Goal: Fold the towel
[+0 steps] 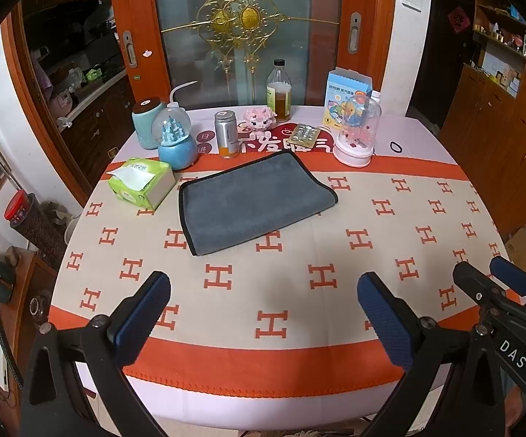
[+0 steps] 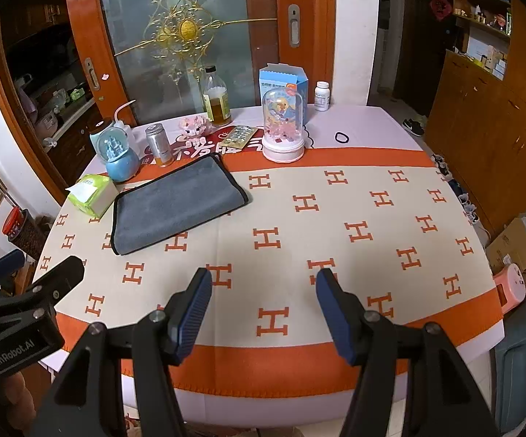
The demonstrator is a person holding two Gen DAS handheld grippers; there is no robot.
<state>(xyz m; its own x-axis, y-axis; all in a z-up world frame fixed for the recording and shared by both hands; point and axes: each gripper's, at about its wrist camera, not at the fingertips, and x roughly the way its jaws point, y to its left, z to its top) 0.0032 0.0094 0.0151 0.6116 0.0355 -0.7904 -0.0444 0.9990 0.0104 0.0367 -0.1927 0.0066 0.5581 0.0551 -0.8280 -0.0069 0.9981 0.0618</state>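
While folded flat on the H-patterned counter (image 1: 299, 255), plush grey rectangular towel (image 1: 252, 200) with black piping, at twelve o'clock from left claw (image 1: 263, 313), eleven from right claw (image 2: 263, 313); both wide, empty.

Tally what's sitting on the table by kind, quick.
Towels: 1, grey towel
Bottles and canisters: 4
Glass-dome ornaments: 2
Boxes and packs: 3
Brick pig: 1
Hair tie: 1
Total: 12
Left gripper and right gripper hold nothing.
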